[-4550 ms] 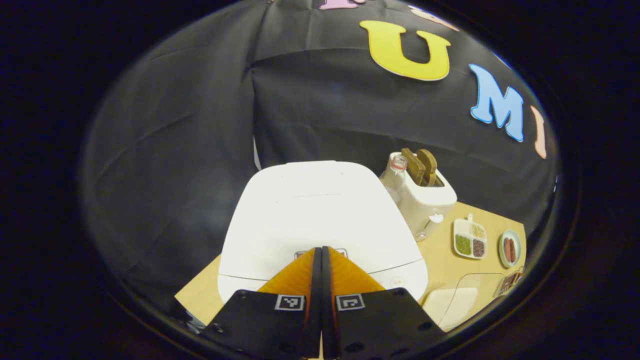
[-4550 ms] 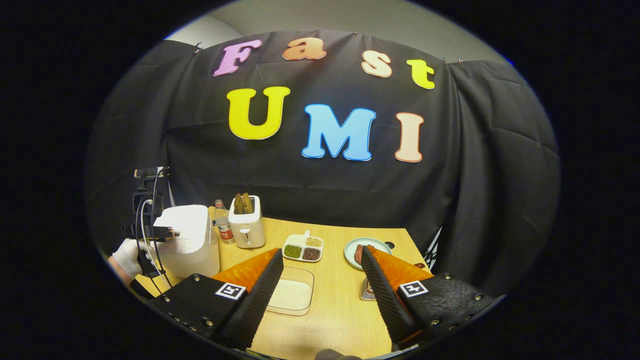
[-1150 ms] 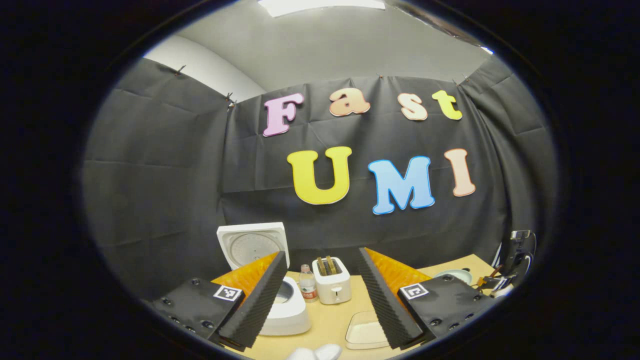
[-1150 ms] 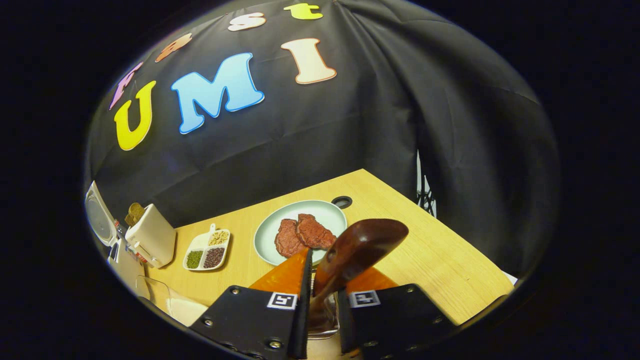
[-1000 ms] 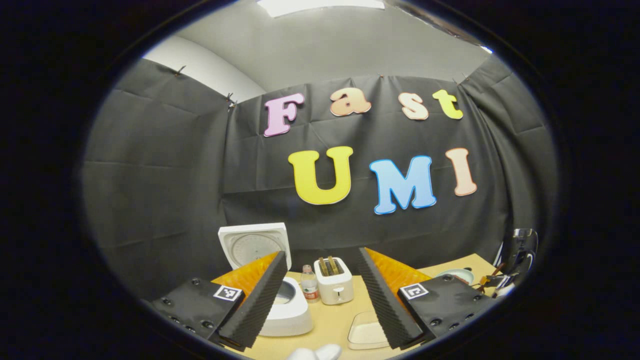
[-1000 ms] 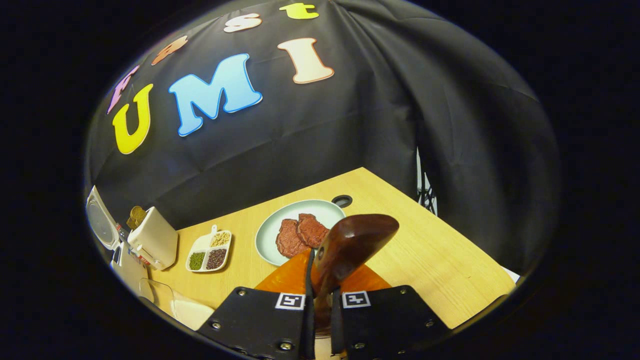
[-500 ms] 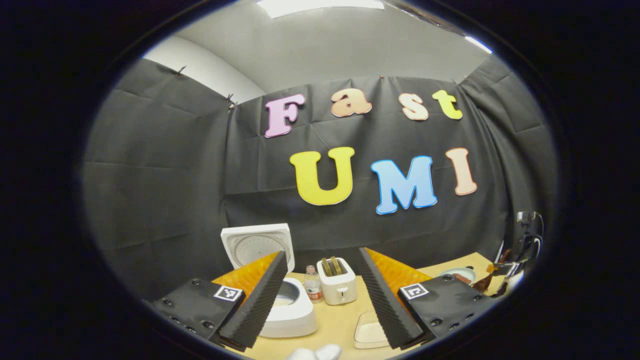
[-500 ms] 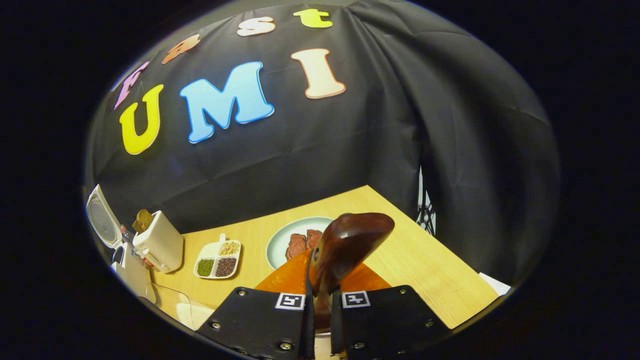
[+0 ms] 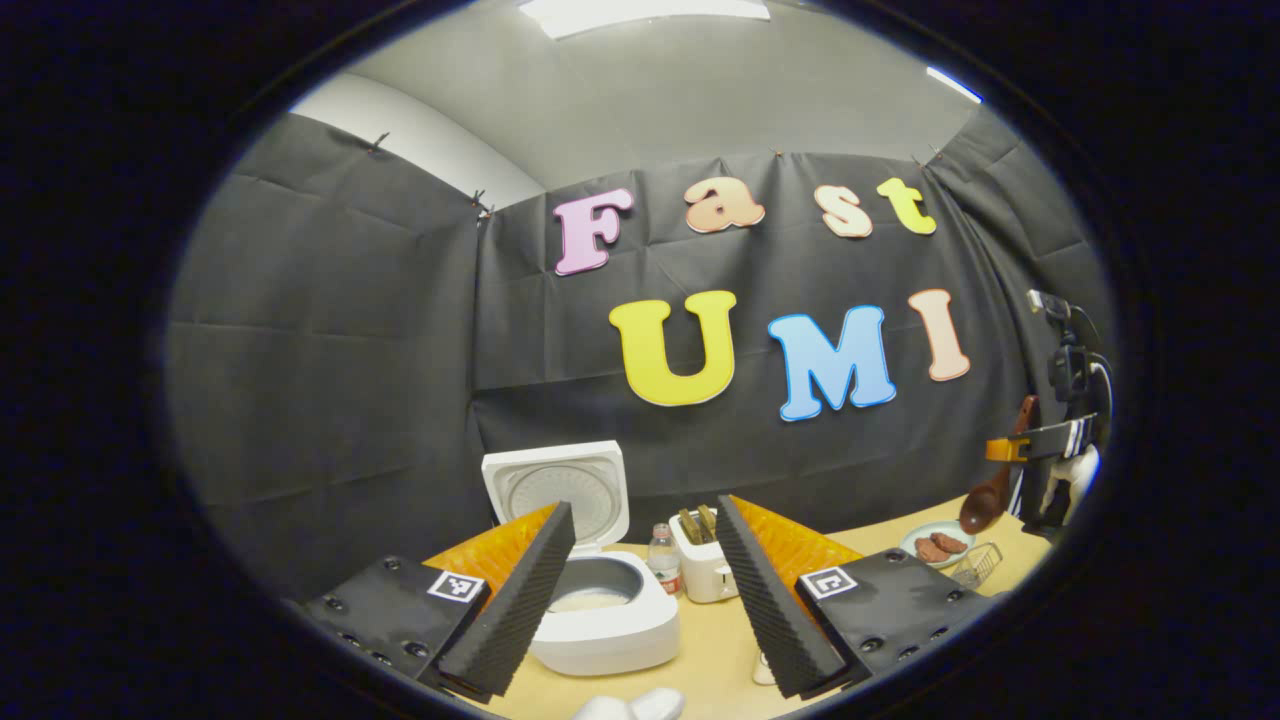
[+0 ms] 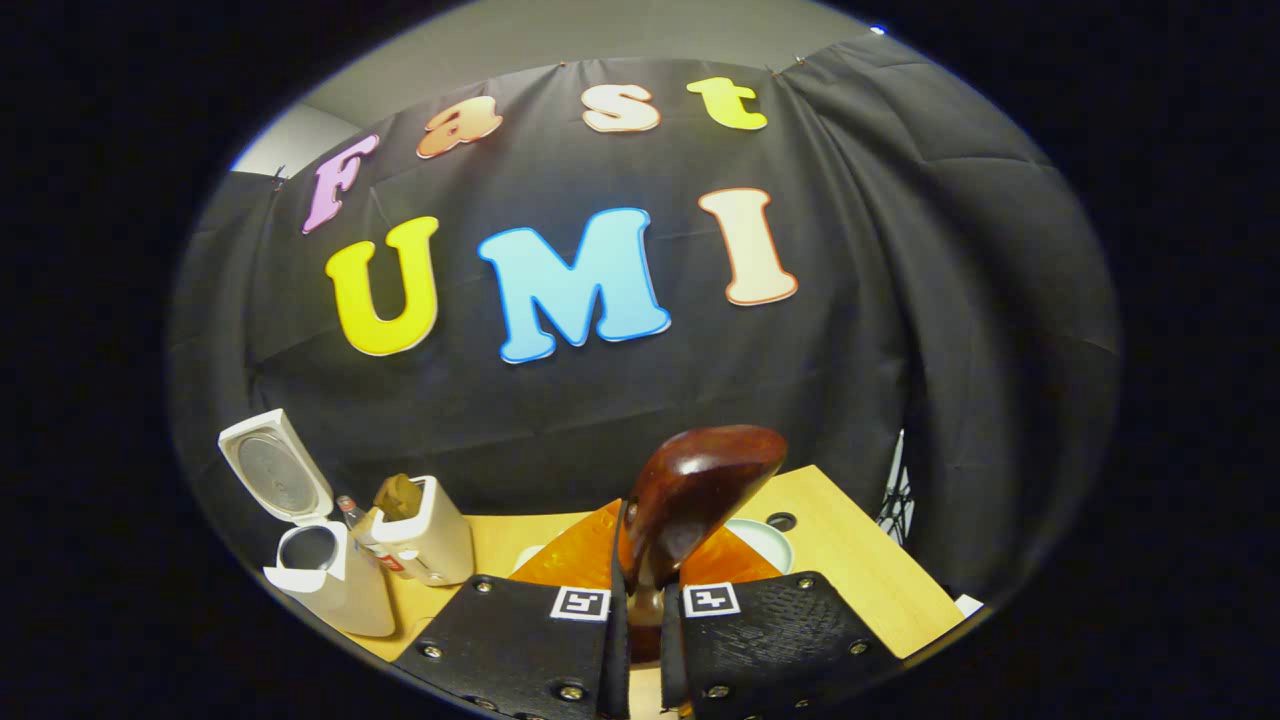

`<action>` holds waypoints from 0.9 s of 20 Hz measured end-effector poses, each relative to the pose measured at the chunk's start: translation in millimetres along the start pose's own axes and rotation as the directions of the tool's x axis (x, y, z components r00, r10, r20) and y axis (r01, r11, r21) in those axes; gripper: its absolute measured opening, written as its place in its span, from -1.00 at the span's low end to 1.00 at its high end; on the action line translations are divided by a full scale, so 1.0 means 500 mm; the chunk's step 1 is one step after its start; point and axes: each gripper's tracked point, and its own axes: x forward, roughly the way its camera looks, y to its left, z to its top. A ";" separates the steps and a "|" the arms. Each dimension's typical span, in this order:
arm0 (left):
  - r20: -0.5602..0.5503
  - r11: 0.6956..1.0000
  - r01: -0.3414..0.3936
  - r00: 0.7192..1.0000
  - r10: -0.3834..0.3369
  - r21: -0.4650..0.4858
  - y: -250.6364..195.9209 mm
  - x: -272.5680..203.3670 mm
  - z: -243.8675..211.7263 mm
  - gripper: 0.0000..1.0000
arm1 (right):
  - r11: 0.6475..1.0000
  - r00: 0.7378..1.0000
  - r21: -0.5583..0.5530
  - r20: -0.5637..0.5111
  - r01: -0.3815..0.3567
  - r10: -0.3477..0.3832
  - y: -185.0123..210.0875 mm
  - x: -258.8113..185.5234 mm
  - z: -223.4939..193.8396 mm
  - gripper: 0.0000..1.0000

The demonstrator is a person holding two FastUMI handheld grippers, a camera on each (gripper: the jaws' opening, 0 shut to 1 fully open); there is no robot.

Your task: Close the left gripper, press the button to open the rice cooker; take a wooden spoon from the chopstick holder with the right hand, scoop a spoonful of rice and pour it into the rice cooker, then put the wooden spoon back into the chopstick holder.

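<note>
The white rice cooker [image 9: 610, 625] stands open with its lid [image 9: 555, 485] raised; the pot inside looks pale. My left gripper [image 9: 643, 503] hangs open in front of it, with nothing between its fingers. Far right in the left gripper view, my right gripper [image 9: 1040, 440] holds the dark wooden spoon [image 9: 985, 505] in the air above a wire chopstick holder [image 9: 968, 566]. In the right gripper view, my right gripper [image 10: 640, 560] is shut on the spoon's handle, and the spoon's bowl [image 10: 700, 490] sticks up ahead. The cooker [image 10: 325, 575] sits low on the left there.
A white toaster [image 9: 705, 572] holding toast and a small bottle [image 9: 662, 560] stand right of the cooker. A plate of meat [image 9: 935, 546] lies near the holder. The wooden table [image 10: 860, 570] ends close on the right. A white-gloved hand [image 9: 630, 705] shows below.
My right gripper has risen with the spoon, clear of the holder, and turned toward the back wall. The left gripper has shifted slightly and stays open. Earlier the cooker's lid was down.
</note>
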 end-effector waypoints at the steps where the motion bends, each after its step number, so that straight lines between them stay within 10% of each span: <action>1: -0.001 1.000 0.000 1.000 0.000 0.001 0.011 -0.003 -0.002 0.96 | 1.000 1.000 -0.001 -0.007 -0.021 0.021 0.034 -0.004 -0.007 -0.75; 11: -0.034 1.000 -0.012 0.999 0.011 -0.010 0.086 -0.016 -0.044 0.96 | 0.987 0.977 -0.080 -0.174 -0.141 0.126 0.249 -0.007 -0.244 -0.75; 18: -0.064 0.999 -0.044 0.997 0.045 0.014 0.130 -0.017 -0.077 0.97 | 0.954 0.971 -0.277 -0.236 -0.113 0.046 0.251 0.041 -0.375 -0.75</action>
